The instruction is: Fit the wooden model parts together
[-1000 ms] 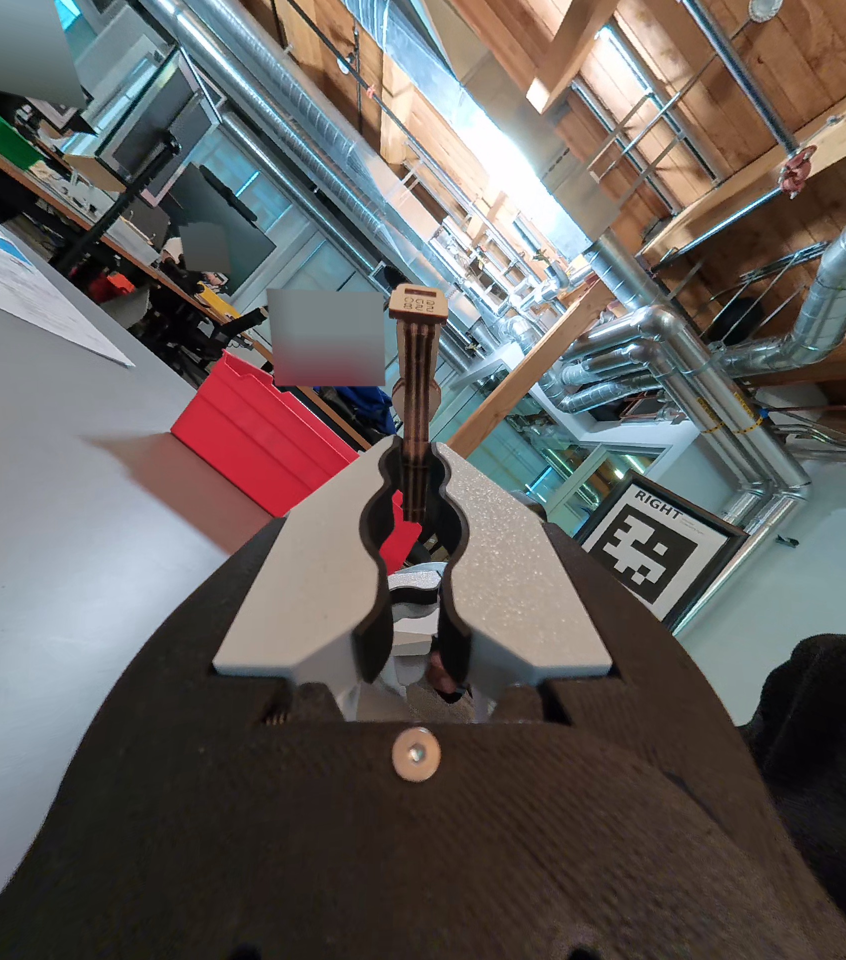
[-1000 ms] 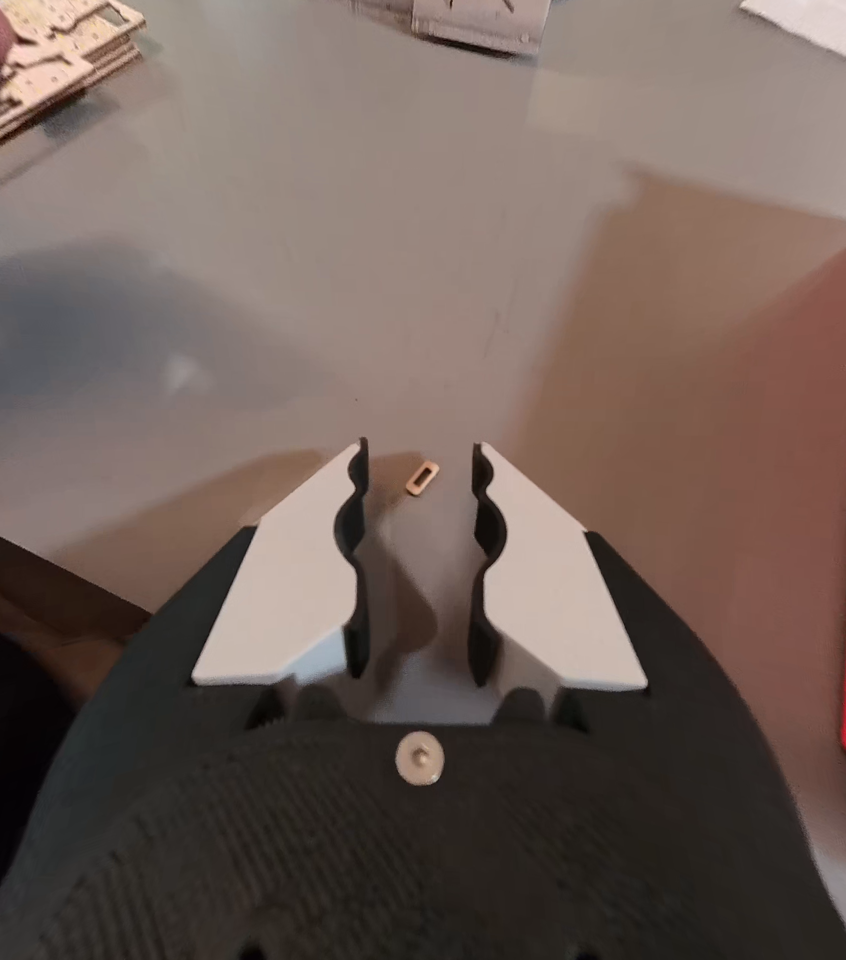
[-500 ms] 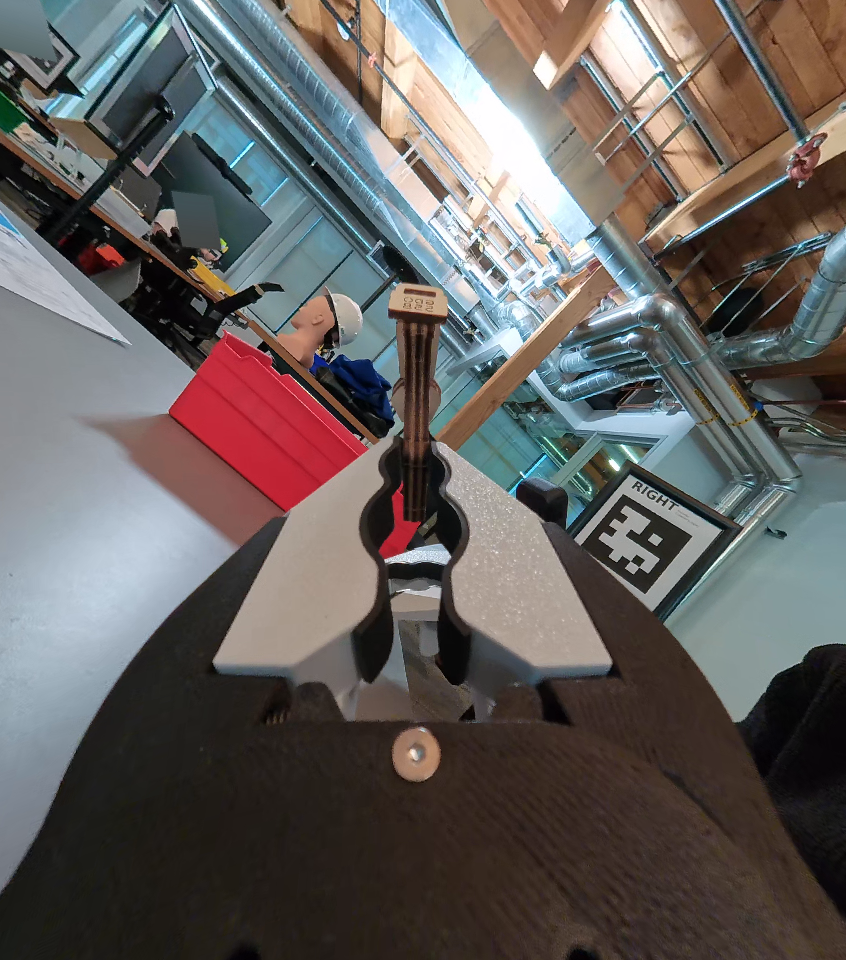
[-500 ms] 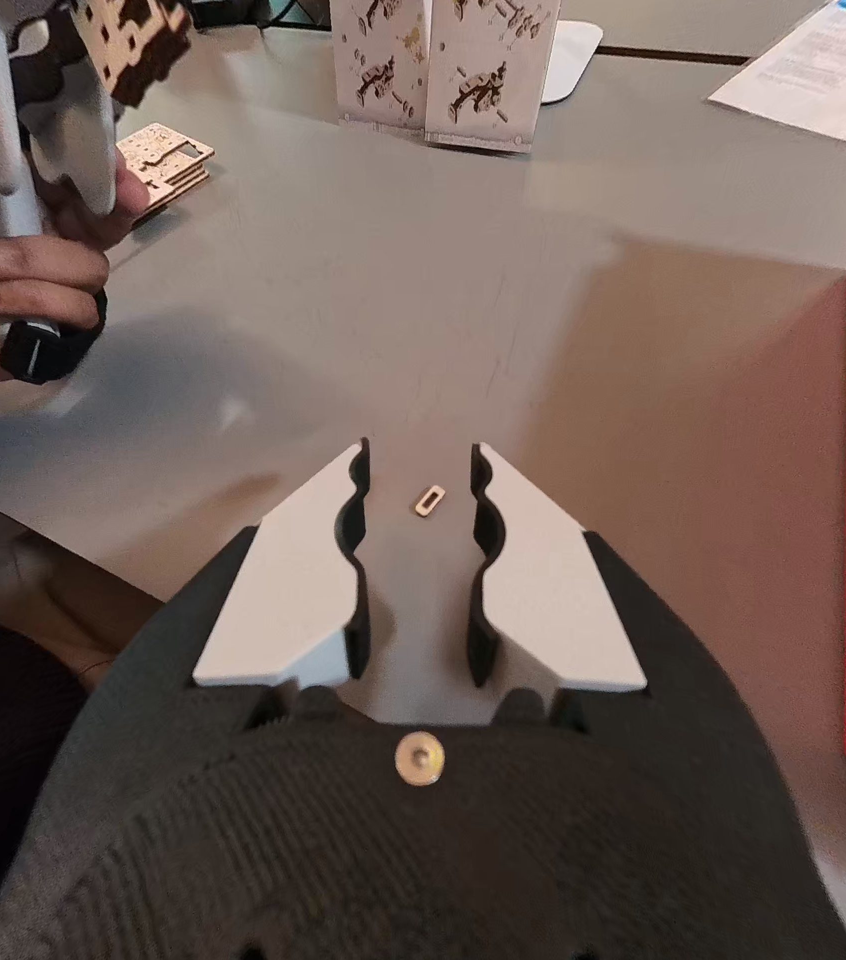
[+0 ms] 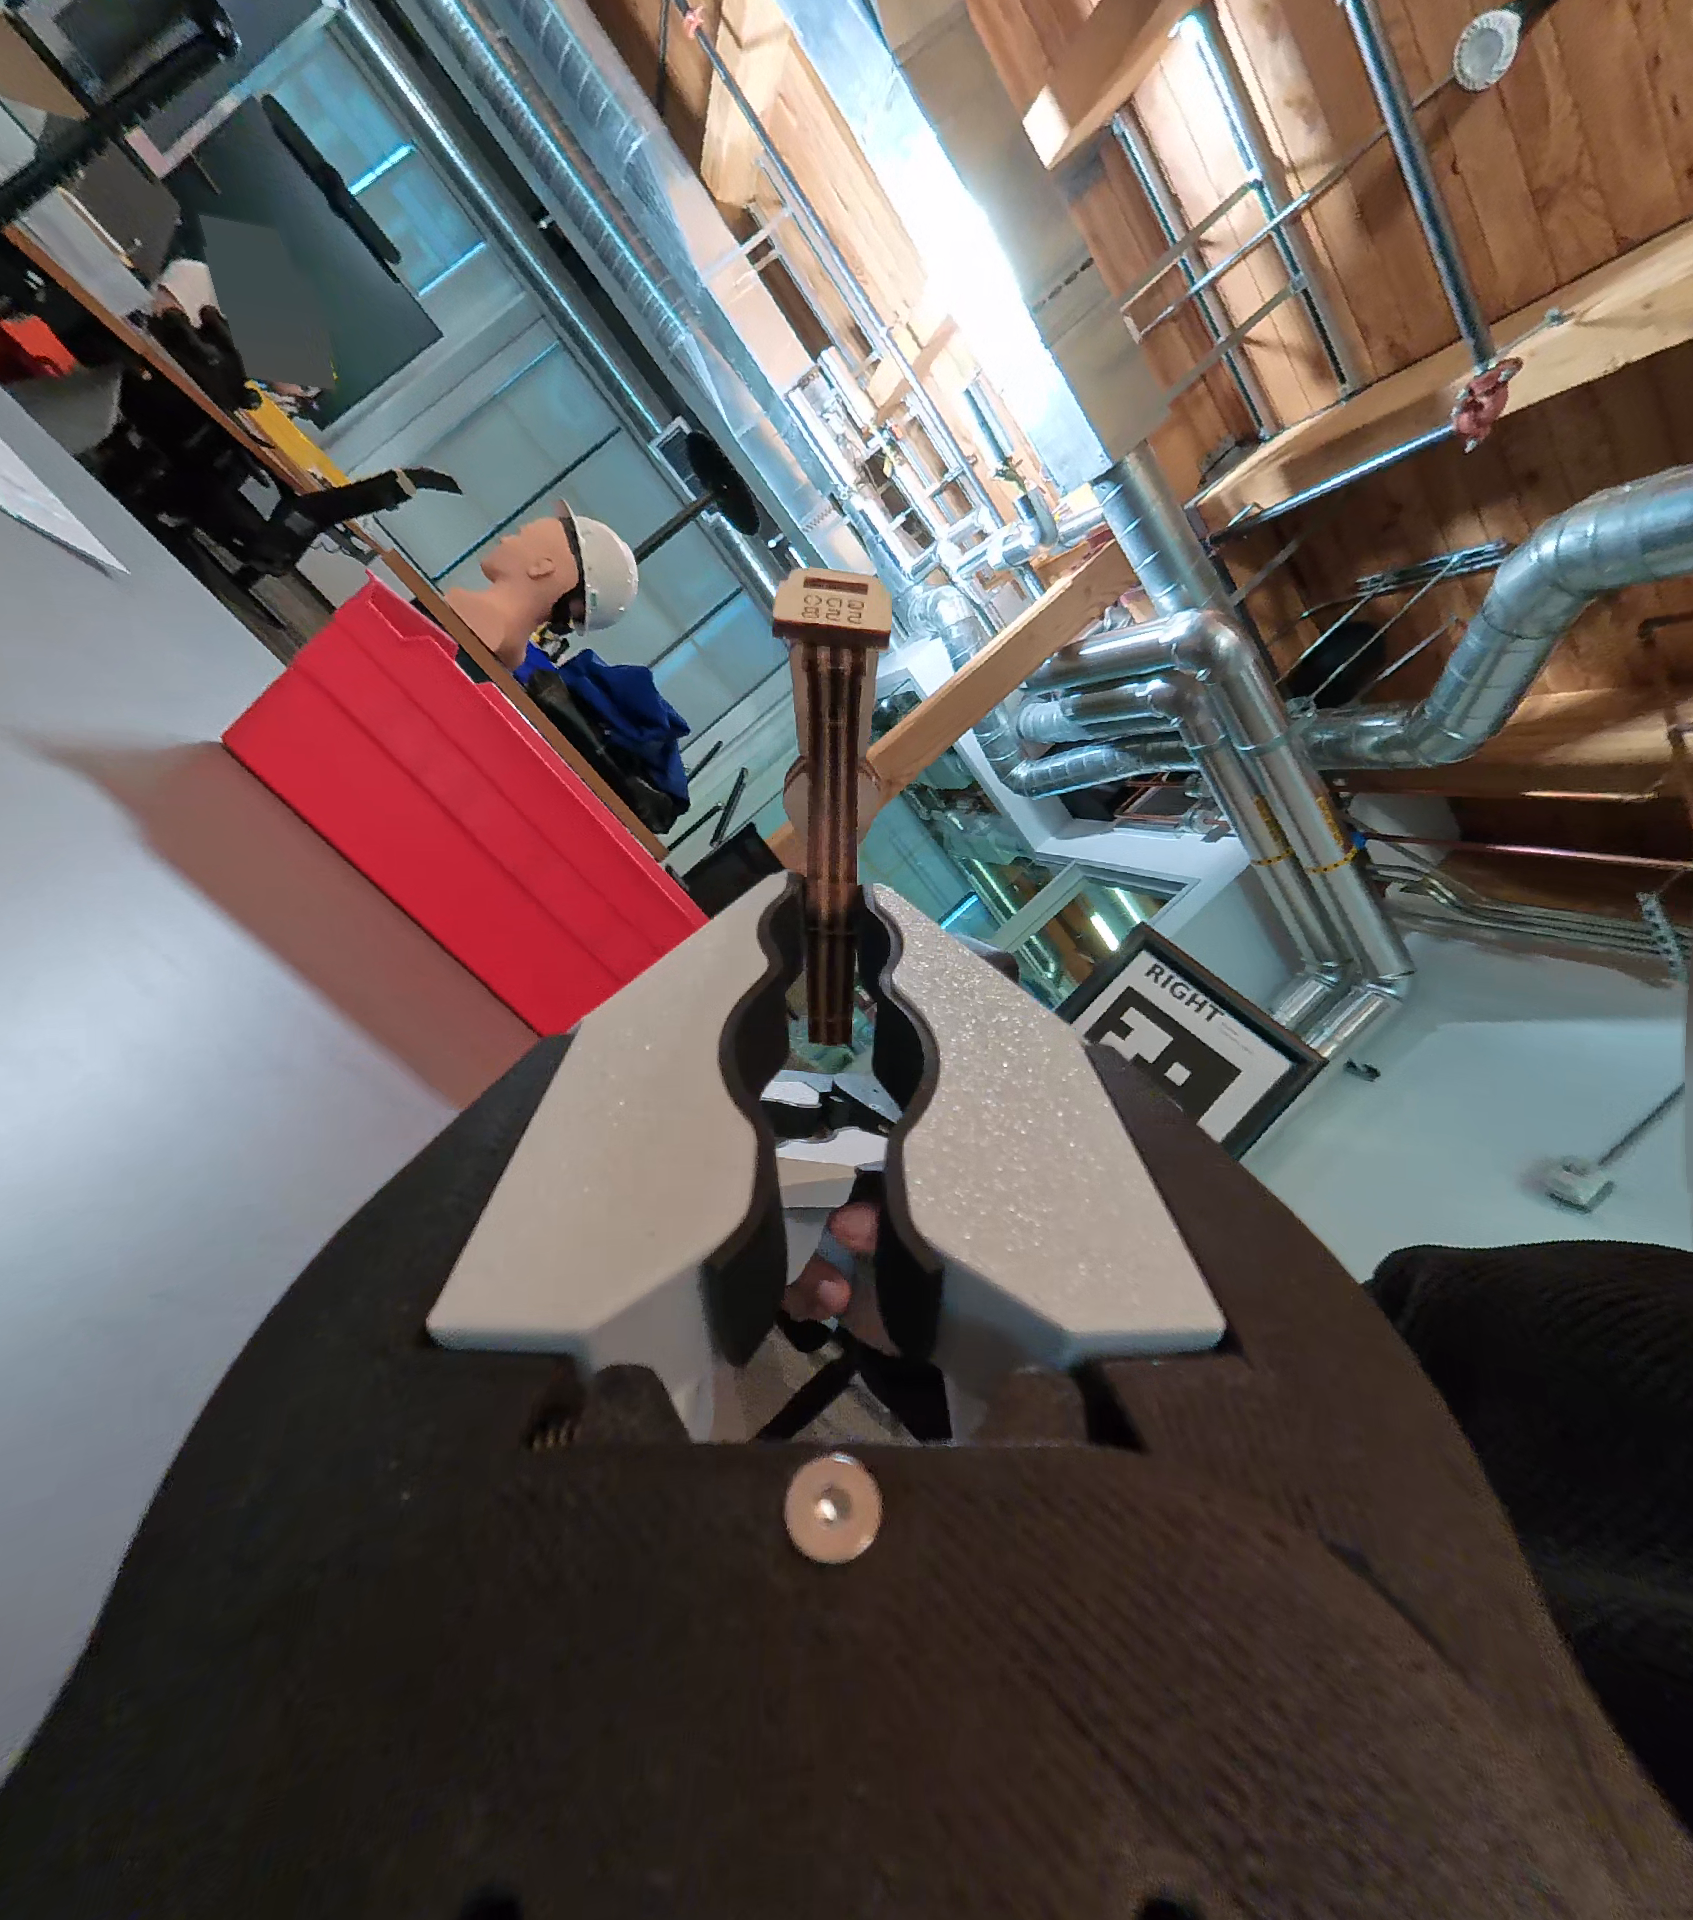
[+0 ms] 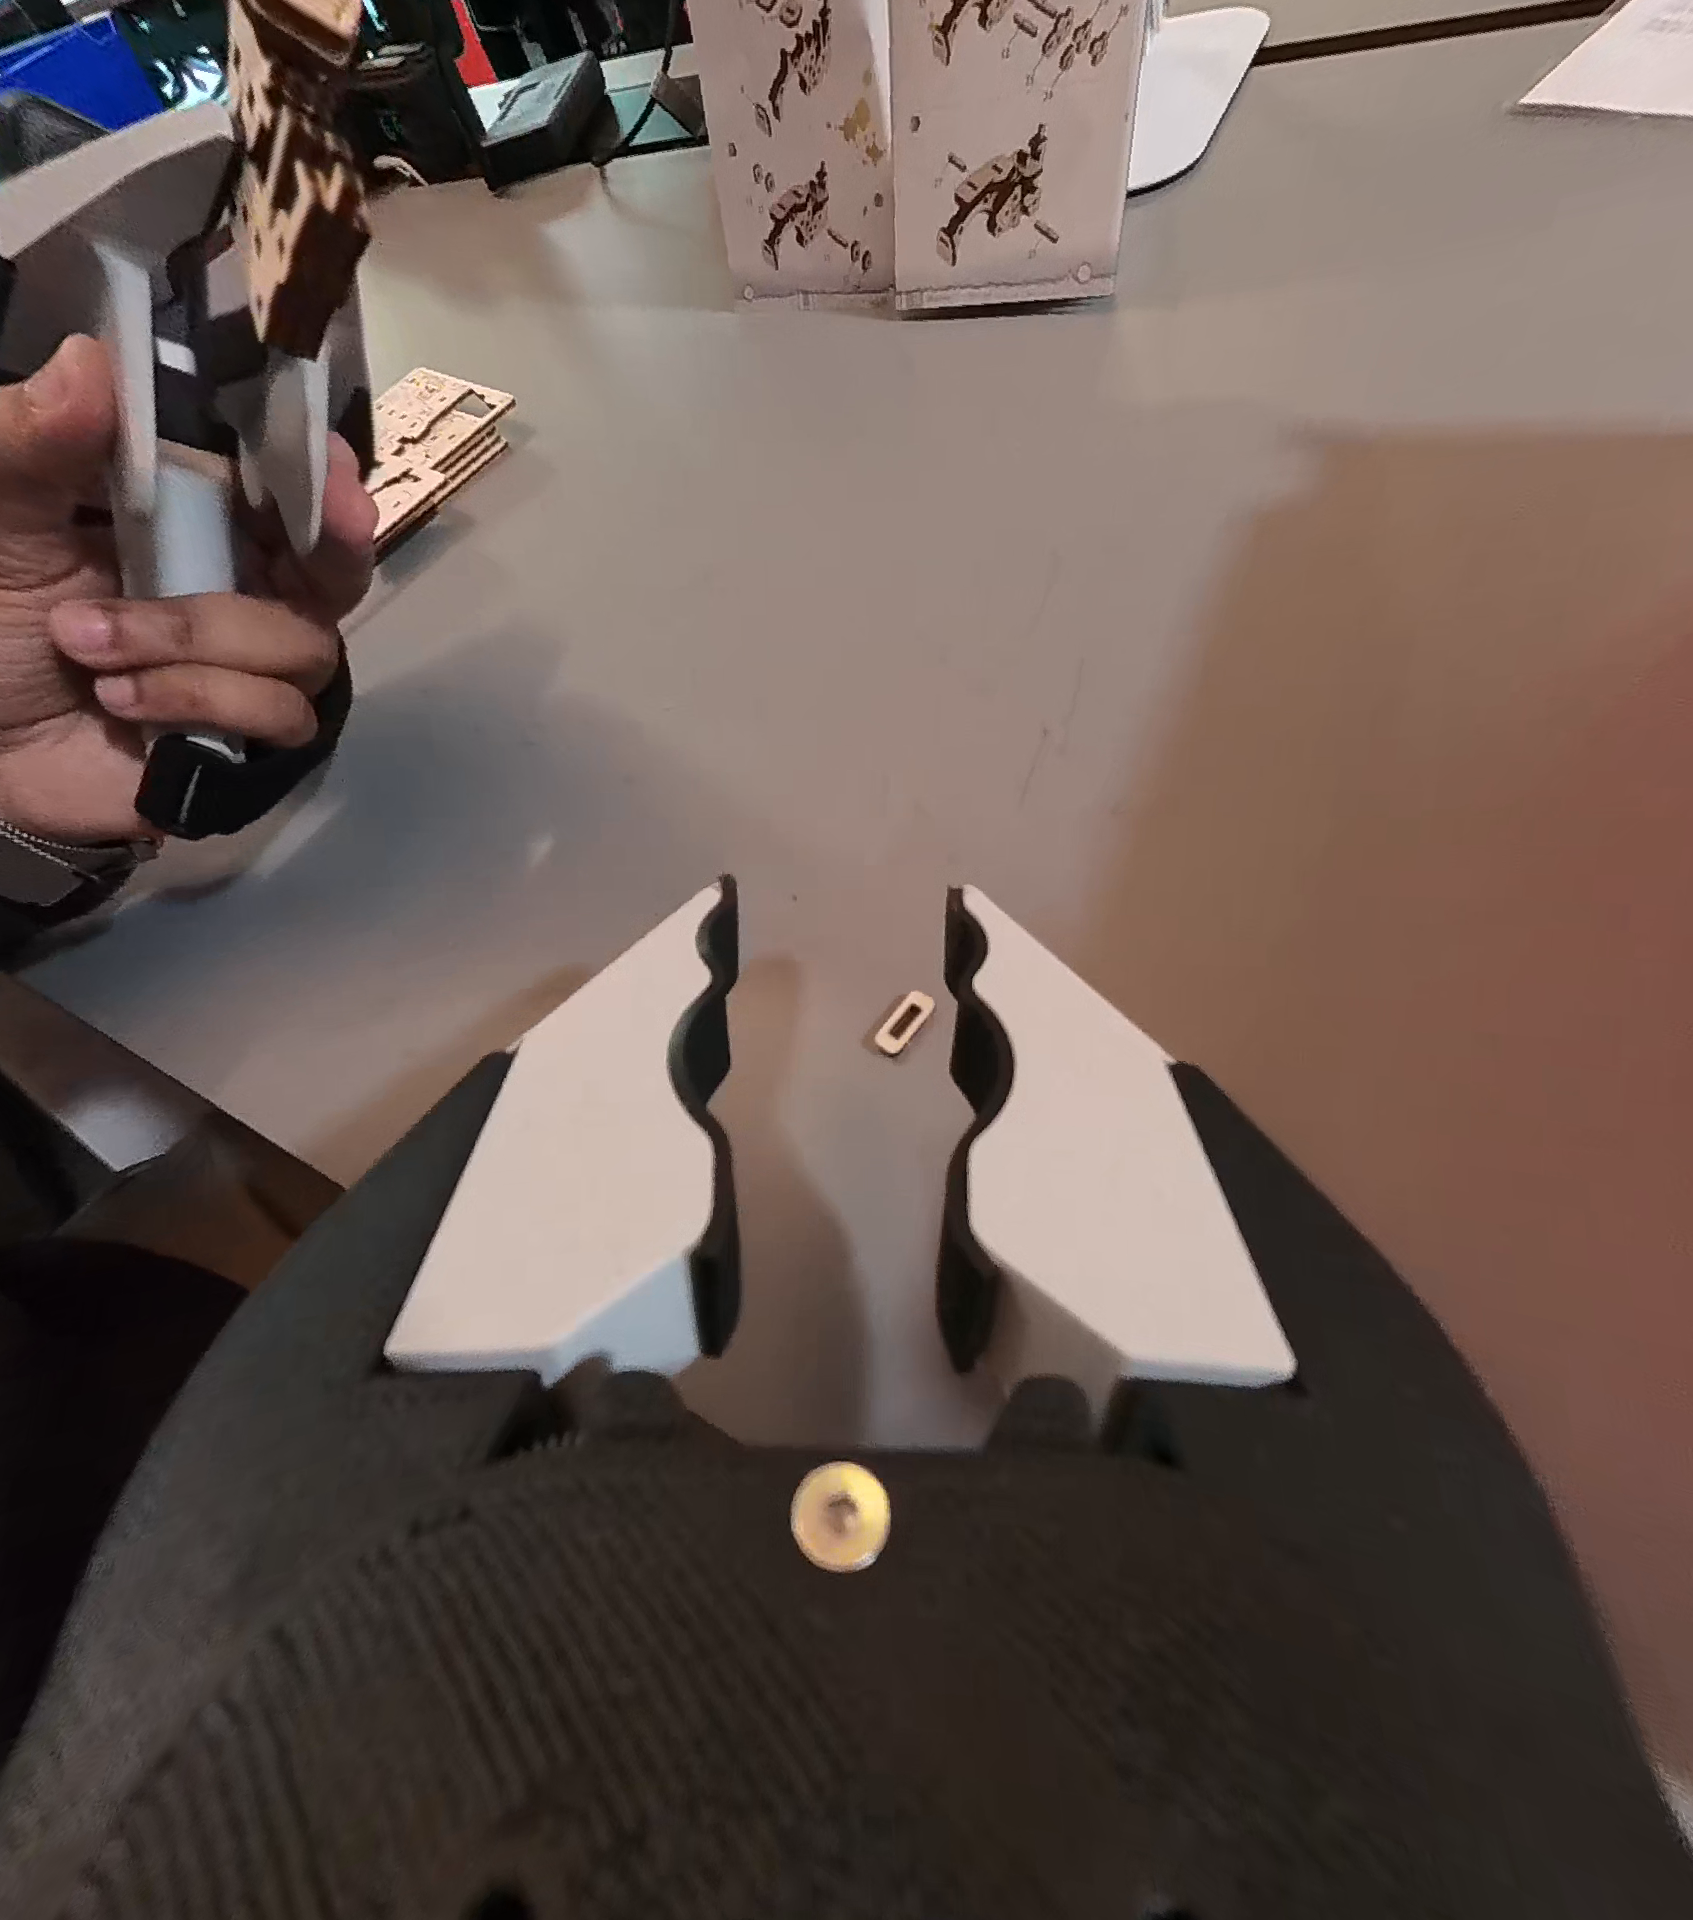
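Grey table [image 6: 925,540], matt, workshop setting; wooden ceiling and silver ducts fill the left wrist view's background.

Item 1: wooden assembly [image 5: 829,790], laminated from several thin sheets, clamped between the closed jaws of the left gripper [image 5: 829,914]. Long axis runs straight out along the fingers, pointing up and away from the table toward the ceiling; a flat capped end sits at the far tip. Seen edge-on here, so its face pattern is hidden; lower end is lost between the pads. In the right wrist view the same assembly [image 6: 296,197] shows its perforated face, top cut off by the frame edge, and is blurred.

Item 2: small wooden link [image 6: 899,1027], slotted, lying flat on the table, long axis slanting up to the right. It lies between the spread, empty jaws of the right gripper [image 6: 840,914], nearer the right finger, touching neither.

Item 3: person's hand [image 6: 104,665] holding the left gripper's handle, left of the link and raised above the table.

Item 4: stack of wooden part sheets [image 6: 437,447], beyond the link to the left, partly hidden behind the hand.

Item 5: printed carton [image 6: 935,156], far beyond the link, top cut off.

Item 6: red bin [image 5: 468,821], on the table right of the link; only a blurred reddish cast marks it in the right wrist view.

Open table lies all round the link; near table edge is close on its left.
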The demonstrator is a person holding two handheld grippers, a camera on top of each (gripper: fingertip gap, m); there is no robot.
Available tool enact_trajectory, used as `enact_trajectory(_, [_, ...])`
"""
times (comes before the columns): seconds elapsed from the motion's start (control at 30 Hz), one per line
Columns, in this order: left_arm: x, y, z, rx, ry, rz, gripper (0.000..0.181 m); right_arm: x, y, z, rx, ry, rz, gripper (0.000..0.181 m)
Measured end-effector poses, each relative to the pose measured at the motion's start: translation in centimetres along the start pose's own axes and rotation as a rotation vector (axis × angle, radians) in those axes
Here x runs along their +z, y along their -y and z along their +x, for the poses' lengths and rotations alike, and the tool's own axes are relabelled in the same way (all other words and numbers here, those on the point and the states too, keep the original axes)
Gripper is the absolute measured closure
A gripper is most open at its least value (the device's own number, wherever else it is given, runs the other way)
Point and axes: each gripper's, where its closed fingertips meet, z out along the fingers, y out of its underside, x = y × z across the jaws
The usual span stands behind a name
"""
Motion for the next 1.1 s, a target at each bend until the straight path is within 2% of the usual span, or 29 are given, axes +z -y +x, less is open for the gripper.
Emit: enact_trajectory(1.1, [-0.06, -0.04, 0.03, -0.11, -0.049, 0.025, 0.175, 0.16, 0.03, -0.56, 0.031, 0.036, 0.011, 0.142])
